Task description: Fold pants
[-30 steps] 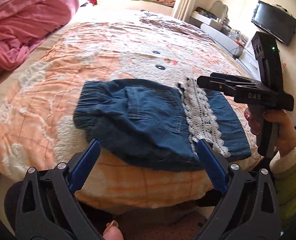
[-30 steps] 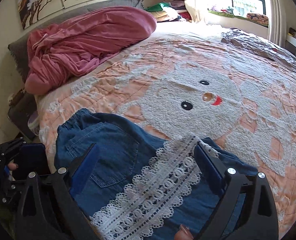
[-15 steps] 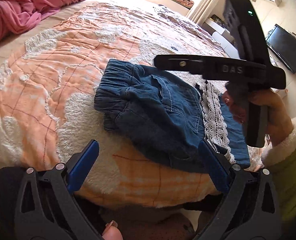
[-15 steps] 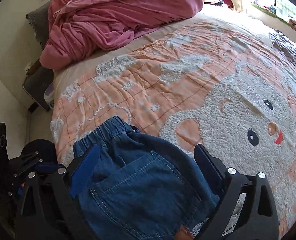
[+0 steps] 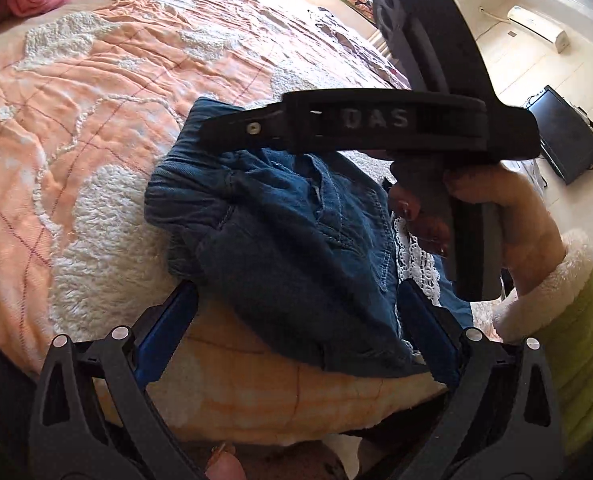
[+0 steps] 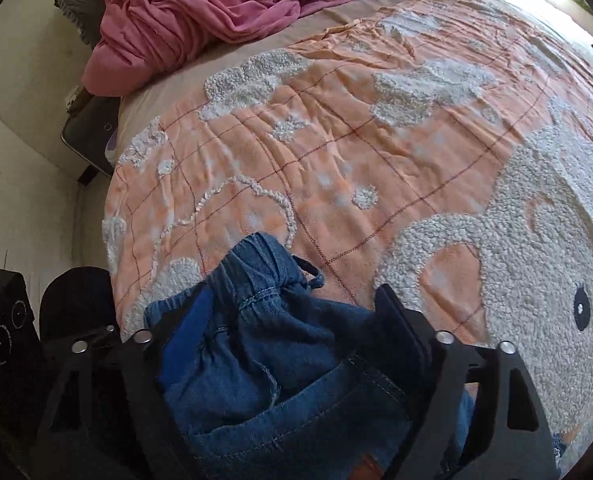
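Note:
The folded blue denim pants [image 5: 296,248] with a white lace trim [image 5: 416,256] lie near the front edge of the bed. My left gripper [image 5: 296,308] is open, its blue fingers either side of the pants' near edge. My right gripper [image 6: 292,316] is open and low over the waistband end of the pants [image 6: 272,360], with bunched denim between its fingers. In the left wrist view the right gripper's black body [image 5: 376,120] crosses above the pants, held by a hand.
The bed has an orange quilt with a white fluffy bear pattern [image 6: 376,152]. A pink blanket [image 6: 224,12] is heaped at the head of the bed. A dark nightstand [image 6: 92,136] stands beside the bed. A TV [image 5: 568,136] is at the far right.
My right gripper has swept left over the pants from the lace end to the waistband end and dropped lower. My left gripper has moved closer to the pants' near edge. The waistband has bunched up.

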`<act>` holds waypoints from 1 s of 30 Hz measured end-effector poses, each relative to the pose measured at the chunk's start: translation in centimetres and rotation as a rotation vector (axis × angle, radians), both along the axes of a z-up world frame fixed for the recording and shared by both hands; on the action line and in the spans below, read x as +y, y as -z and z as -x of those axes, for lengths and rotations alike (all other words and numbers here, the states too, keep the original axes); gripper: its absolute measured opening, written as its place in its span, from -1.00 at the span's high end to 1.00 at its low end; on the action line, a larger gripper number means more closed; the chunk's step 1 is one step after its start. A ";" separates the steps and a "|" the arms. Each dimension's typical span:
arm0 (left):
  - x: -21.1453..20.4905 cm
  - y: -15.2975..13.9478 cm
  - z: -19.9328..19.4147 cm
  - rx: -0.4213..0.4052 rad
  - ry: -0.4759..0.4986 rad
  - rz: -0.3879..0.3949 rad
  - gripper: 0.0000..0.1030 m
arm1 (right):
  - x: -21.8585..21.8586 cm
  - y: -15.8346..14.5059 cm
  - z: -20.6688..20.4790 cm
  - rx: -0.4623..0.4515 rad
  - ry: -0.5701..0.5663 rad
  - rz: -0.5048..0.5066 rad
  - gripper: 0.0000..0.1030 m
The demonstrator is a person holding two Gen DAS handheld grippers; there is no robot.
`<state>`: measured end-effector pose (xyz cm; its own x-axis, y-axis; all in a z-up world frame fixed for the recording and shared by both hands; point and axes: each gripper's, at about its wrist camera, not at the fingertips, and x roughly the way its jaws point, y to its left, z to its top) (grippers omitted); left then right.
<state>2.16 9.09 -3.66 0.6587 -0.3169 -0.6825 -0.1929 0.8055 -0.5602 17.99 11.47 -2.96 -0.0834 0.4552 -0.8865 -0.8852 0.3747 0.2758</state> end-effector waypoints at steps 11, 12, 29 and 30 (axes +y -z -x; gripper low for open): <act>0.9 0.5 -0.5 -0.021 -0.063 0.031 -0.05 | -3.0 -2.1 0.3 0.034 0.038 -0.170 0.41; 0.7 0.3 -0.5 -0.025 -0.060 0.034 -0.05 | -4.0 -2.8 0.2 0.036 0.044 -0.203 0.42; -12.9 -6.7 -4.3 -0.184 0.161 -0.265 -0.05 | -24.7 -8.3 -0.7 -0.063 0.218 -0.502 0.43; -13.7 -6.7 -4.9 -0.185 0.174 -0.276 -0.05 | -25.6 -8.2 -0.8 -0.072 0.229 -0.503 0.43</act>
